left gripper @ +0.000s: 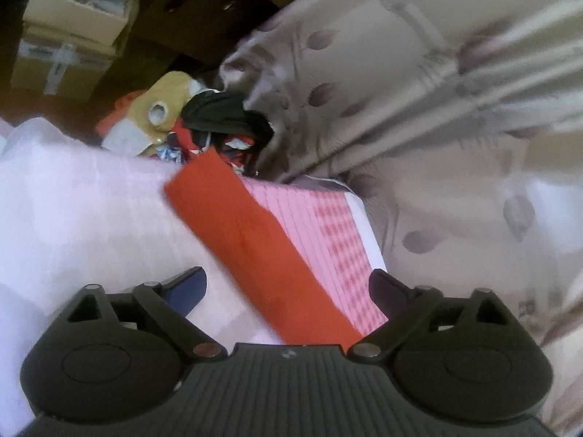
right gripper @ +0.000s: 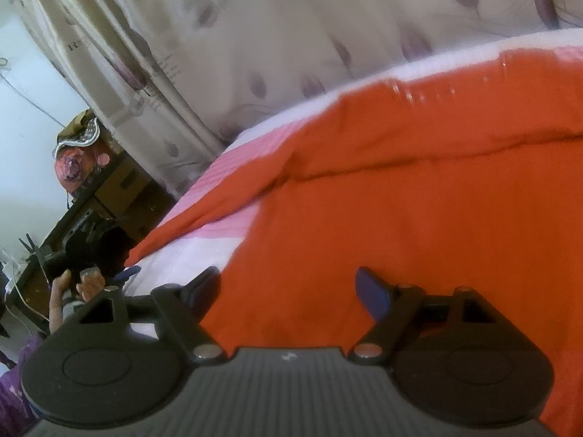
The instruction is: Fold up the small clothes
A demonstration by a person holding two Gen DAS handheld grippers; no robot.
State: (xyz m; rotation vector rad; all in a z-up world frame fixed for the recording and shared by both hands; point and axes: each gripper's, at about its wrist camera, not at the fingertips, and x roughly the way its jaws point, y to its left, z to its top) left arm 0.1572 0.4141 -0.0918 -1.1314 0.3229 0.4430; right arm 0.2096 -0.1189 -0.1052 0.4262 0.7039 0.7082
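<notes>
A red garment (left gripper: 255, 240) lies on the bed as a long folded strip that runs diagonally away from me in the left wrist view. My left gripper (left gripper: 288, 287) hovers over its near end, open, with the cloth below the gap and neither pad pressing on it. In the right wrist view the same red garment (right gripper: 419, 218) fills most of the picture, spread flat with a crease across it. My right gripper (right gripper: 288, 287) stands open just above its near edge, holding nothing.
The bed has a pink checked sheet (left gripper: 328, 225) and white bedding (left gripper: 80, 211). A pile of loose clothes (left gripper: 215, 123) lies at its far end. A leaf-patterned curtain (right gripper: 255, 54) hangs along the bed. Cardboard boxes (left gripper: 62, 36) stand behind. A person's hand (right gripper: 60, 295) shows at left.
</notes>
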